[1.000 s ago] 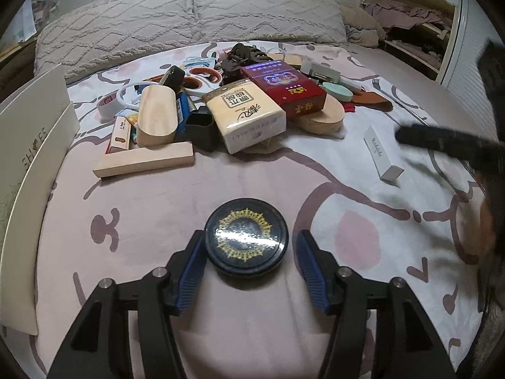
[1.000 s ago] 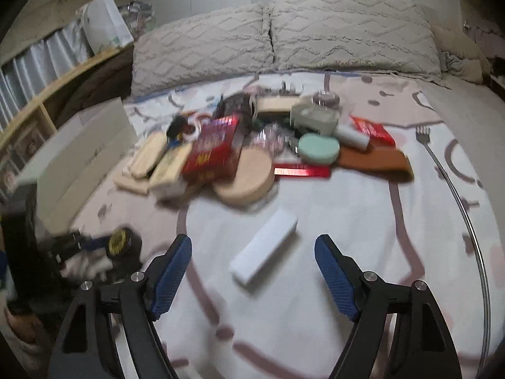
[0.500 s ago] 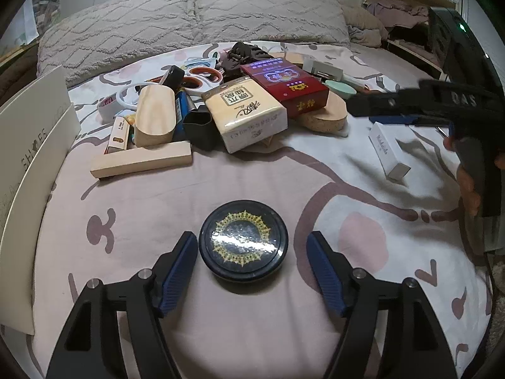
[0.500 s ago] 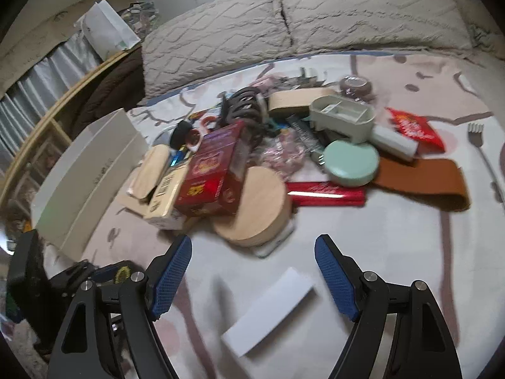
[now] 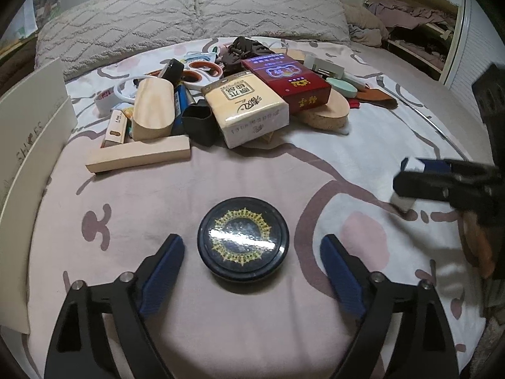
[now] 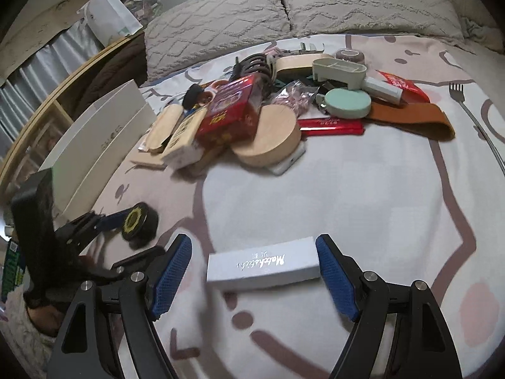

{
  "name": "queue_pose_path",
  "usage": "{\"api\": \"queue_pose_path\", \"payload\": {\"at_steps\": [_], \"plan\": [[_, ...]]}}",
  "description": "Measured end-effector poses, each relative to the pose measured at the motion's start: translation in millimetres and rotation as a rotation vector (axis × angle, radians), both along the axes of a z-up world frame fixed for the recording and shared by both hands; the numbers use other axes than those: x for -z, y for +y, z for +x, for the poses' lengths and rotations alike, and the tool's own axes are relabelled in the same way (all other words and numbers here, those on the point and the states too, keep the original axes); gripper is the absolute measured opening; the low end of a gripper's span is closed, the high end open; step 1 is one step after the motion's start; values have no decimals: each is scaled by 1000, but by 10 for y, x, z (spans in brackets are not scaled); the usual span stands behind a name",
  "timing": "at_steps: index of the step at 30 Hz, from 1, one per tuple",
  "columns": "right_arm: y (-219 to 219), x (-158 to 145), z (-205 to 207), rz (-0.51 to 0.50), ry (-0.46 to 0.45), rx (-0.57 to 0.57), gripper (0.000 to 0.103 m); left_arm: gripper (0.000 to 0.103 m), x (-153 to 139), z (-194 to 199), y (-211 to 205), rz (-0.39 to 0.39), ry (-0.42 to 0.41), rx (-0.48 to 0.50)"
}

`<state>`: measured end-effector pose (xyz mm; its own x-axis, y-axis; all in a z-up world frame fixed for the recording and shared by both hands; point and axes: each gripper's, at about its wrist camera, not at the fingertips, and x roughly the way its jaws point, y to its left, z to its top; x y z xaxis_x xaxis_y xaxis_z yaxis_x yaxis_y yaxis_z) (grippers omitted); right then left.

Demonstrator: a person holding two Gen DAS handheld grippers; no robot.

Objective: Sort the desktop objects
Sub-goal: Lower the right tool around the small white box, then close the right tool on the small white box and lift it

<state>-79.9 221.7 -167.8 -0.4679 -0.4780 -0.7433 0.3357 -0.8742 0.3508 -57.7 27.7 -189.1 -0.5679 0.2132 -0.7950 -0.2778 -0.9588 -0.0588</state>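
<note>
Since the earlier frames, the left gripper (image 5: 252, 271) has released the round tin (image 5: 243, 238) and its jaws are opening; the tin lies between the blue pads, touching neither. Over the same interval the right gripper (image 6: 254, 271) has come down around the white carton (image 6: 263, 265), which previously lay ahead of it.

The tin is a flat, dark disc with a glossy lid bearing a gold sunburst ring; it sits in the lower centre of the left wrist view on the pink-and-white patterned bedspread (image 5: 252, 170). The carton is a long rectangular box of matte white card with silver lettering, lying crosswise in the lower centre of the right wrist view. The right jaws stand wide; the right pad sits at or just beside the carton's end, and the left pad is clear of it.

Behind both items, a heap occupies the upper centre: a red box (image 5: 285, 79), a cream tissue pack (image 5: 246, 107), a plain wooden block (image 5: 139, 156), a round wooden disc (image 6: 268, 134), a mint-green compact (image 6: 347, 102) and a brown strap (image 6: 410, 118). A white shoe box (image 5: 28, 145) stands at the left edge. Nothing lies between either gripper and its item.

Only the right wrist view shows the fork (image 6: 473, 117) and the carton's lettering. The left wrist view shows the right gripper at the right edge, blurred, with only part of the carton visible.
</note>
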Motion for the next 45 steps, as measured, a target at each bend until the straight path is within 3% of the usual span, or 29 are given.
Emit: {"api": "queue_pose_path", "payload": {"at_steps": [2,8,14,20,25,29,30,33,36,41,45], "plan": [[-27,8,61,16,8,-3,81,101,12,-7,14,9,-12,15],[-110,20,217,75,40,12,81,102,20,-3,35,6,-17,21],[-91,17,273,64,64,114,81,102,26,-10,25,16,-25,21],[-166,11,339,144,85,207,81,103,33,-19,-2,32,-28,20],[-136,20,422,137,78,279,81,103,22,-22,-37,55,-22,9],[-181,41,442,154,78,280,85,102,1,-36,-100,104,-22,-7],[-181,46,443,145,75,273,93,101,-4,-40,-115,115,-23,-11],[-161,47,457,68,64,266,103,96,-14,-42,-150,128,-18,-34],[-161,64,459,39,53,278,103,84,-28,-42,-185,129,-1,-73],[-133,84,430,2,25,316,103,84,-25,-37,-180,111,6,-82],[-191,122,398,44,7,316,103,77,-20,-27,-188,90,15,-97]]}}
